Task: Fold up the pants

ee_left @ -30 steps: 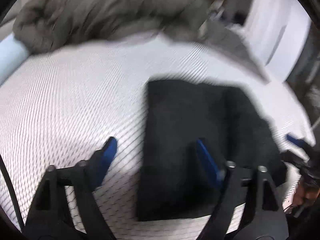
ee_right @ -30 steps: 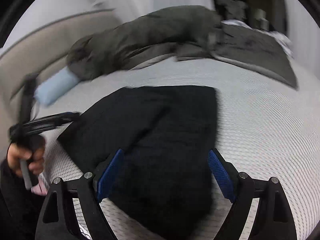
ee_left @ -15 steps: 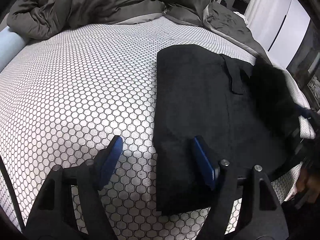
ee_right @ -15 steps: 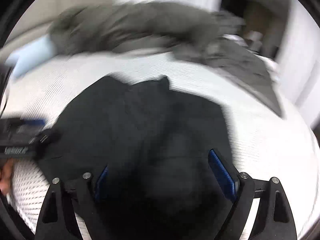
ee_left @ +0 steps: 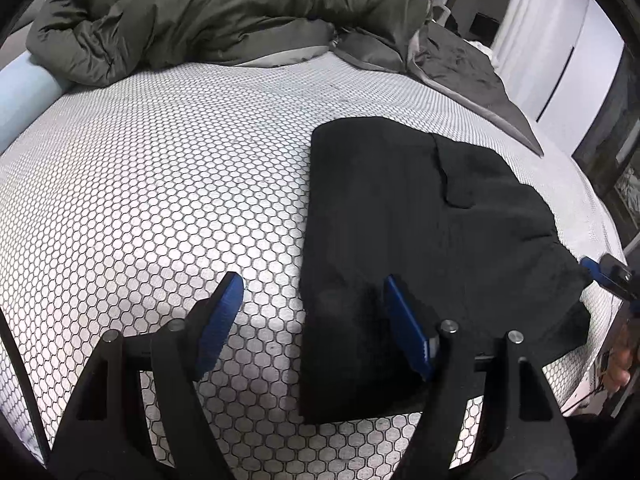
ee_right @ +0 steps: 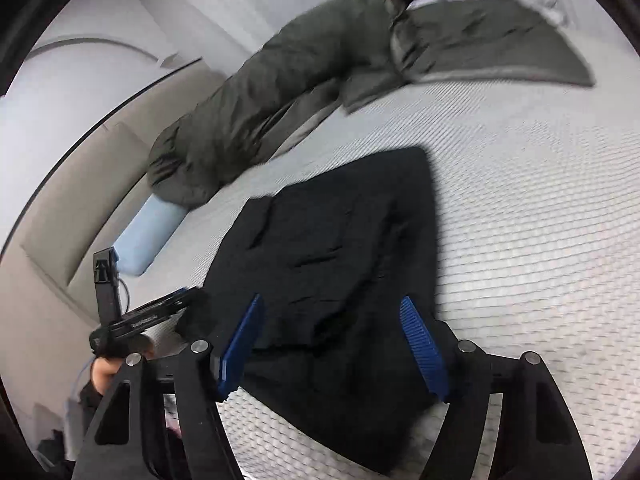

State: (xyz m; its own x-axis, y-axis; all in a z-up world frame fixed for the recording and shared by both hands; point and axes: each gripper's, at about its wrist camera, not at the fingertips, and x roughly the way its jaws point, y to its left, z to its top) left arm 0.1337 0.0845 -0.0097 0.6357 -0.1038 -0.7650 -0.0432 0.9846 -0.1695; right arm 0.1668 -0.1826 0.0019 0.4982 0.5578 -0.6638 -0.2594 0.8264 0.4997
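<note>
On mattress (ee_left: 160, 184): black pants (ee_left: 400, 220) (folded)

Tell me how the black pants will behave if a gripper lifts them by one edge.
The pants look soft, lying flat in layers, so they would probably droop and unfold. The bed cover looks textured, so a push would likely bunch them rather than slide them.

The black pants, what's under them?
Under the black pants is the white mattress with its honeycomb pattern. The part right beneath them is covered, so anything else there cannot be seen.
</note>
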